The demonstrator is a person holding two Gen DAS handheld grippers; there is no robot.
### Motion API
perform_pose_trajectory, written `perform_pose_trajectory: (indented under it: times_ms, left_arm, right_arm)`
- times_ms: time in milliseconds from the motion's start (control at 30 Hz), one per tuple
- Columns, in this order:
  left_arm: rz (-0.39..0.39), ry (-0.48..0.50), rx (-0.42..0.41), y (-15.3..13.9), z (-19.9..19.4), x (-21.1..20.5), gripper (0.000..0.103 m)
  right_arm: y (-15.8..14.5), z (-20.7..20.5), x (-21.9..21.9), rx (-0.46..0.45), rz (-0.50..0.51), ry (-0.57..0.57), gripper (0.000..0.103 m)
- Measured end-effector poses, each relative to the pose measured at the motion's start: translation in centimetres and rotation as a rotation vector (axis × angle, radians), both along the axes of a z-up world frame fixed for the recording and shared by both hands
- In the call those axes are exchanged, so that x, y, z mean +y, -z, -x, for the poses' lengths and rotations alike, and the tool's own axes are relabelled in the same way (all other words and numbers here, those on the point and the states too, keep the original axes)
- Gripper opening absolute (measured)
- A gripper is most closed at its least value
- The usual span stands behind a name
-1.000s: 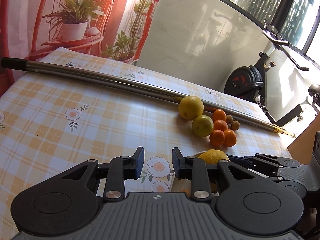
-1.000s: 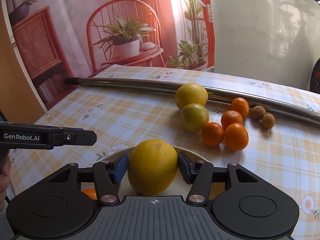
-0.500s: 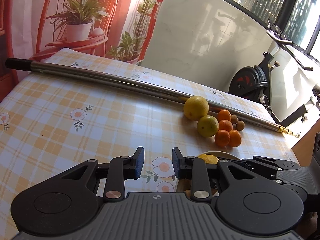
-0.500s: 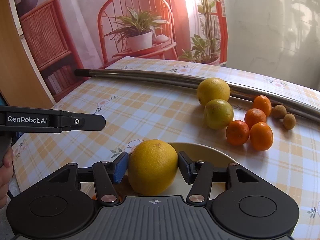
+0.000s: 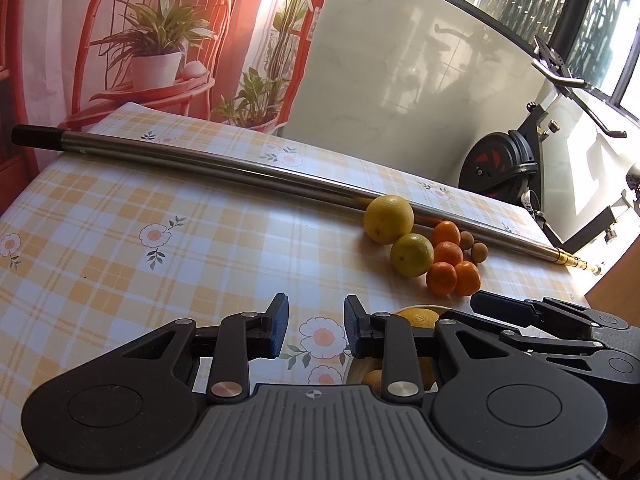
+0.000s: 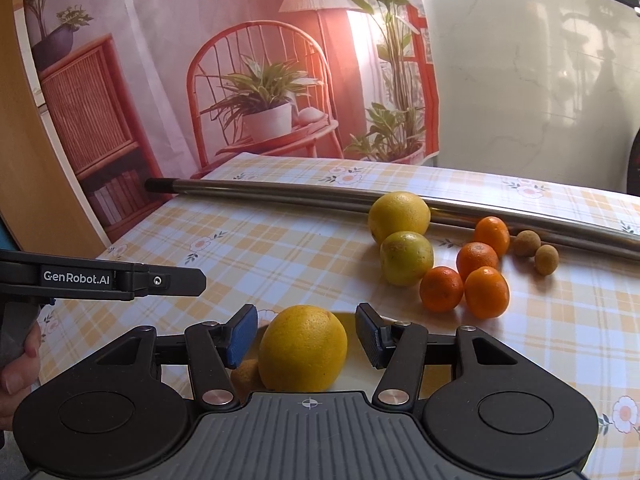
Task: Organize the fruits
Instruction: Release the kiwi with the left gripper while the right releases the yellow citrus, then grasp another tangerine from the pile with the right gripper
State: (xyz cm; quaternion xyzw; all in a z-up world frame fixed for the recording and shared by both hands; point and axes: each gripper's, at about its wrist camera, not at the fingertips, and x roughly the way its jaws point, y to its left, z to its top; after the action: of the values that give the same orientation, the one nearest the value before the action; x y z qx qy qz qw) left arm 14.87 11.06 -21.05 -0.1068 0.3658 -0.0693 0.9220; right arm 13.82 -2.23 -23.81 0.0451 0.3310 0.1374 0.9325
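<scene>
Left wrist view: left gripper (image 5: 316,330) sits at 6 o'clock, its claw drawn in to a narrow gap with nothing in it, over the yellow-checked floral tablecloth (image 5: 120,240). Steel pole (image 5: 240,168) runs from 10 o'clock down to 3 o'clock. Loose fruit sits at 2–3 o'clock, just this side of the pole: big yellow citrus (image 5: 388,219) touching the pole, greenish citrus (image 5: 412,255) touching it, then four tangerines (image 5: 441,278) and two small brown fruits (image 5: 479,252). Exercise bike (image 5: 496,164) is behind the table at 2 o'clock.

Right wrist view: at 9 o'clock a hand (image 6: 16,364) grips the left tool; its side reads "GenRobot.AI" (image 6: 76,278) in white on black. No other text is legible. Right gripper (image 6: 306,338) is at 6 o'clock with its claw apart. Yellow orange (image 6: 303,348) sits between the blue pads, a sliver of gap on each side, not clamped, resting on the pale plate (image 6: 352,320). Small orange-brown fruit (image 6: 245,374) is on the plate at its 8 o'clock, touching it. The loose pile is at 2 o'clock, well apart from the plate.
</scene>
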Motion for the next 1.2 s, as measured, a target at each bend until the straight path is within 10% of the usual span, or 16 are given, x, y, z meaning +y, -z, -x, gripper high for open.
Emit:
perform_pose_trajectory:
  times_ms: [667,1200]
  left_arm:
    - [-0.038,0.038,-0.016,-1.9,-2.7,-4.3,0.032]
    - [-0.049,0.037,0.021,-1.4,-3.8,-4.9,0.032]
  right_arm:
    - [1.5,-0.3,-13.5,-0.125,0.044,0.255,0.053]
    - [4.0,-5.1,-10.9,-0.082,0.071,0.093,0.042]
